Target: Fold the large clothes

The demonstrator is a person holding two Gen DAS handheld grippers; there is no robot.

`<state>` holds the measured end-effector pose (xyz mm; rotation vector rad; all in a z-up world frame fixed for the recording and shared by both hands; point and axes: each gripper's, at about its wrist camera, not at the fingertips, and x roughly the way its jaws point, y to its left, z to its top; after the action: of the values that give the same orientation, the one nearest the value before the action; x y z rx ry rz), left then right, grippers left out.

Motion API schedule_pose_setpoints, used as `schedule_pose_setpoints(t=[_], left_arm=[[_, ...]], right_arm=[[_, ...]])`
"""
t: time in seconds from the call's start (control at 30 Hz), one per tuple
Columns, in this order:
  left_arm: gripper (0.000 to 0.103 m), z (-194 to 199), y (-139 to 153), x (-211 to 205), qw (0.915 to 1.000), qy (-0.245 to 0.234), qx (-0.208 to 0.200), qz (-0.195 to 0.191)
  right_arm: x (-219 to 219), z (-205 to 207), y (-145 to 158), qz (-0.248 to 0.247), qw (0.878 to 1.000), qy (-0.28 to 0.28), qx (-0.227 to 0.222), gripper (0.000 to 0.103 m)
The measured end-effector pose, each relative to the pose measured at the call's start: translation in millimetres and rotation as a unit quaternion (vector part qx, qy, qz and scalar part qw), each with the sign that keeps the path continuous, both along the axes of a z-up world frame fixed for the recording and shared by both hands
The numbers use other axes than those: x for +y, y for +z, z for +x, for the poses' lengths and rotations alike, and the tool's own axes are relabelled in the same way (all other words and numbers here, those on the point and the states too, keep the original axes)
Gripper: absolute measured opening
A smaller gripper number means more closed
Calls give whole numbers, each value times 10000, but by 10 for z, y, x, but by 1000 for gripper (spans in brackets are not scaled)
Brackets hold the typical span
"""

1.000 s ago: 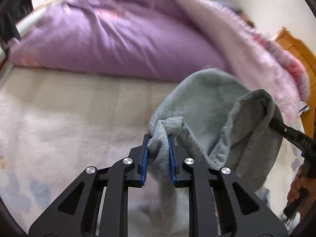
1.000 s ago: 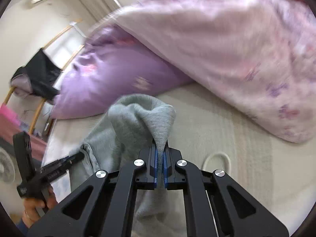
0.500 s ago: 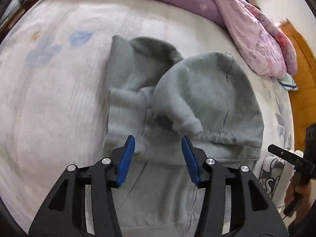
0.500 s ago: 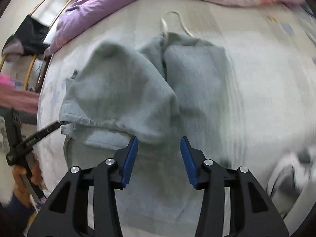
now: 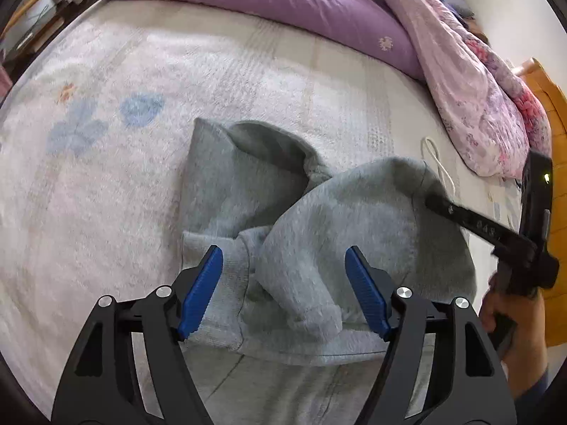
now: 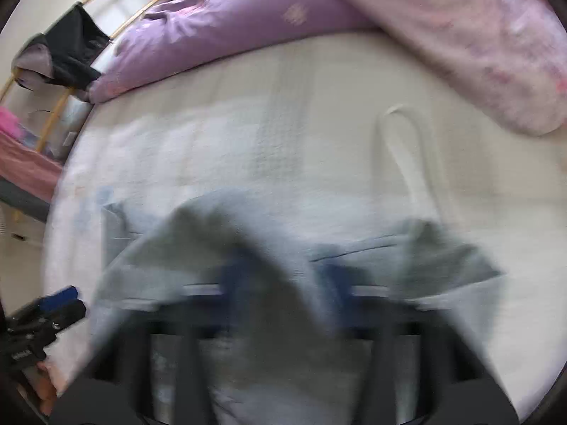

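The left gripper (image 5: 283,283) hangs just above the grey sweatshirt (image 5: 319,233) with its blue pads (image 5: 200,294) spread wide and nothing between them, so it has let go of the cloth. It sits over the spot where two folded-in flaps overlap, probably because that is where the fold was laid down.

The right gripper (image 6: 283,279) is smeared by motion blur in its own camera. Its blue pads appear apart, with grey cloth in front of them, but whether it grips anything cannot be told. From the left camera, one of its black fingers (image 5: 471,217) reaches in from the right and lies against the right flap's upper edge, perhaps pressing or about to pinch it.

The sweatshirt lies on the pale bedspread (image 5: 141,163), partly folded: both sides turned toward the middle, the right flap lapping over the left, the lower body running out under the tools toward the viewer. A white cord (image 5: 437,163) lies just beyond it. A purple quilt (image 5: 283,3) and a pink quilt (image 5: 471,81) are heaped well apart at the far edge, leaving room to work. The next step is likely a crosswise fold.
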<state>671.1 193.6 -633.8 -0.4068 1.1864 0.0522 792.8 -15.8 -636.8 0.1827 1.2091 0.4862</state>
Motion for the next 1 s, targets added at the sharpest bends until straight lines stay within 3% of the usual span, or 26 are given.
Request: schedule_pose_setpoints(t=[0.1, 0.27, 0.37, 0.5, 0.6, 0.63, 0.67, 0.8, 0.9, 0.97, 1.0], left_arm=[[73, -96, 89, 72, 9997, 122, -58, -203], [75, -361, 341, 185, 9989, 197, -253, -341], [75, -500, 380, 189, 9987, 195, -124, -459], [76, -617, 302, 83, 9986, 101, 107, -504], [77, -628, 182, -63, 9983, -41, 280, -515], [77, -622, 144, -112, 9981, -91, 334, -507], [77, -611, 96, -178, 9978, -164, 400, -511], [77, -605, -12, -435, 9955, -391, 483, -709], [77, -613, -220, -709, 9942, -750, 771, -51], [77, -631, -502, -800, 9868, -929, 1309, 223], [76, -658, -615, -792, 9840, -887, 1514, 312]], right_arm=[[-14, -425, 353, 394, 9983, 316, -306, 4], [-126, -1347, 622, 649, 9940, 879, -39, 5], [-150, -1868, 409, 130, 9922, 1140, 478, 8], [-256, -2117, 64, -190, 9894, 755, 1223, 10], [-309, -2084, 80, -24, 9907, 415, 1297, 25], [-319, -2082, 108, -94, 9908, 364, 1296, 47], [-330, -2089, 159, -154, 9920, 351, 1201, 57], [-422, -2145, 256, -58, 9938, 179, 1098, 58], [-580, -2063, 271, 450, 9927, -264, 1091, 56], [-637, -1978, 204, 520, 9914, -474, 1107, 37], [-607, -1925, 120, 462, 9906, -585, 1149, 33]])
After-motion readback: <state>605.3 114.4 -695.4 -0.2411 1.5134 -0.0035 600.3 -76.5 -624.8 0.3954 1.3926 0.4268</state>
